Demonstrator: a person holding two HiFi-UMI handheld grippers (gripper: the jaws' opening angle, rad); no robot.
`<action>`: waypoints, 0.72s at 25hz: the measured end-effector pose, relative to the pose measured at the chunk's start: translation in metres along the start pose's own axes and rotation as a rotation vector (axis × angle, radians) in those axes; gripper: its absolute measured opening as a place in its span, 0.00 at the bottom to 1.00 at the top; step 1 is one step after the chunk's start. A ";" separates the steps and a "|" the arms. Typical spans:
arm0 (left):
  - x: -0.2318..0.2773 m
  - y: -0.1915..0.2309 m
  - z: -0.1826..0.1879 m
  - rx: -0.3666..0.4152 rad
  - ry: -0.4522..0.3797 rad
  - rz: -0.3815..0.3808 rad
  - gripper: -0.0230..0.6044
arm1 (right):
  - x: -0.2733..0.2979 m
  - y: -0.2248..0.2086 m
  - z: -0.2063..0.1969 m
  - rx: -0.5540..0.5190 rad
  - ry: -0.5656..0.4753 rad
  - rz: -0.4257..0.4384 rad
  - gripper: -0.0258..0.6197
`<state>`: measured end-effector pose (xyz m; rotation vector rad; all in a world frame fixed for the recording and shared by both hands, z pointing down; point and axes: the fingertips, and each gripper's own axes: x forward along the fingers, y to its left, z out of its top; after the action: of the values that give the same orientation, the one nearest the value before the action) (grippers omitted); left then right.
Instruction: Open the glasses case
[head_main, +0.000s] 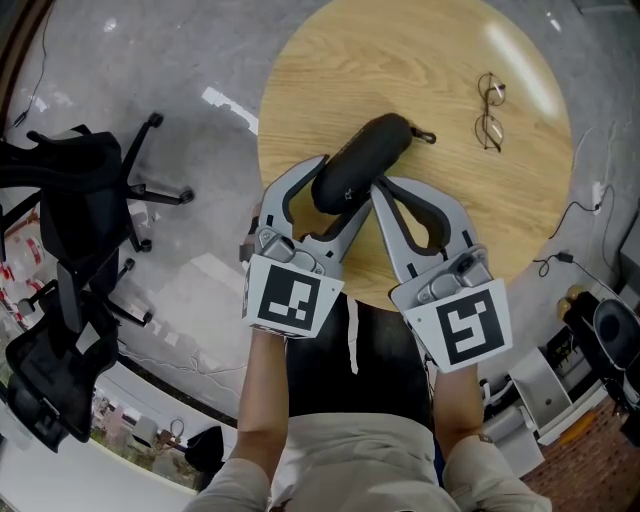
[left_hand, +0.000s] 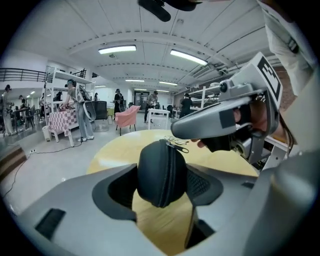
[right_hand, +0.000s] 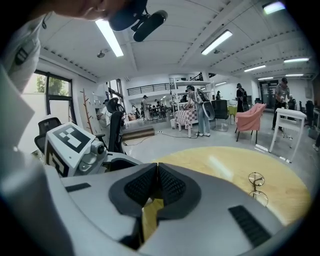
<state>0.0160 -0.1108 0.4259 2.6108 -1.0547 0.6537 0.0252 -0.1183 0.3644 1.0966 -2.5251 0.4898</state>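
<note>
Presently finds glasses case (head_main: 362, 160) clamped by its near end in left gripper (head_main: 345, 175) jaws over worktop (head_main: 500, 200), right gripper (head_main: 380, 183) jaws closed empty beside it; likely risks rounded shell slipping free, zip pull (head_main: 428, 136) at far end untouched.

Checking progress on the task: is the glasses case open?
No: in the left gripper view the glasses case has its two halves together, and its zip runs closed around the near end.

1 glasses case (head_main: 362, 160), 1 spectacles (head_main: 489, 112), 1 table (head_main: 330, 60)
</note>
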 end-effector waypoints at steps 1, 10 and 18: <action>0.000 0.001 0.001 -0.001 0.001 0.004 0.50 | -0.002 0.001 0.000 0.001 0.000 0.003 0.07; -0.001 0.002 0.003 -0.048 -0.008 0.054 0.50 | -0.011 0.025 -0.002 -0.029 0.017 0.051 0.08; 0.000 0.002 0.006 -0.066 -0.014 0.083 0.50 | -0.011 0.031 -0.007 -0.063 0.054 0.060 0.20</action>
<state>0.0168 -0.1145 0.4207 2.5305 -1.1734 0.6087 0.0108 -0.0880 0.3605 0.9745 -2.5146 0.4458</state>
